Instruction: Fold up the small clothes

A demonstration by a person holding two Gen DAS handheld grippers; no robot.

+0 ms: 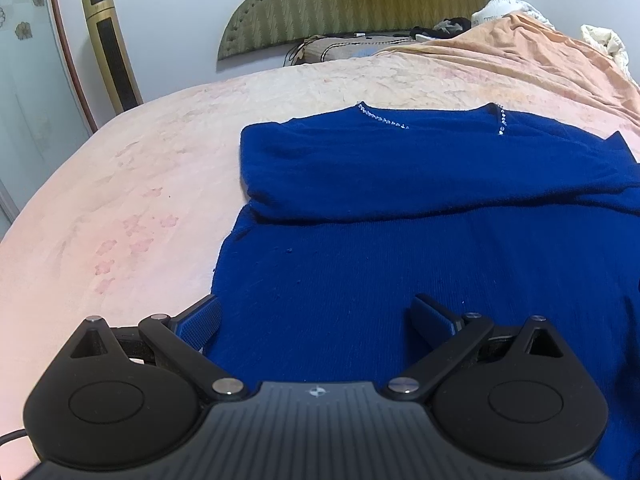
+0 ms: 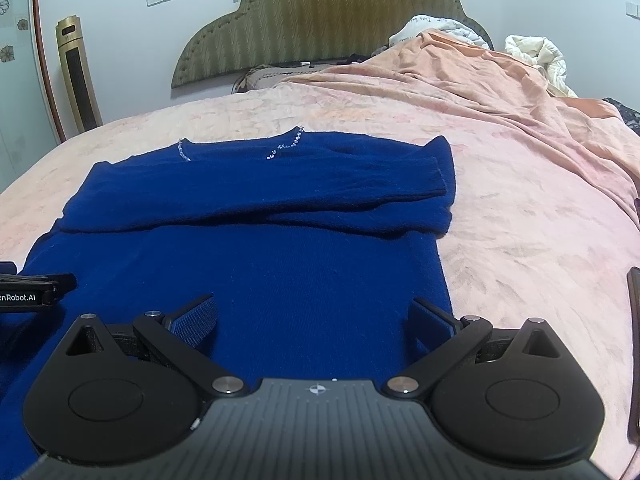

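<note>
A royal-blue knit sweater (image 2: 256,264) lies flat on a bed covered with a pale pink floral blanket (image 1: 120,208). Its neckline, trimmed with a line of small clear beads (image 2: 286,145), points toward the headboard end of the bed. Both sleeves are folded across the chest, forming a thick band over the upper body of the sweater; one ribbed cuff (image 2: 438,176) ends near the sweater's right side. The lower body of the sweater stretches toward the foot edge of the bed, under both cameras.

The left gripper (image 1: 316,320) hovers over the hem near the sweater's left side, its two fingers spread wide with nothing between them. The left fingertip sits right at the sweater's side edge, where blue meets pink blanket.

The right gripper (image 2: 314,316) hovers over the hem near the sweater's right side, fingers likewise spread wide and holding nothing. Part of the left gripper (image 2: 36,282) shows at the left edge of this view.

Behind the bed stand an olive-green padded headboard (image 2: 320,28) and a gold tower fan (image 1: 112,52) against the wall. A rumpled orange blanket (image 2: 480,92) is heaped along the right side of the bed.
</note>
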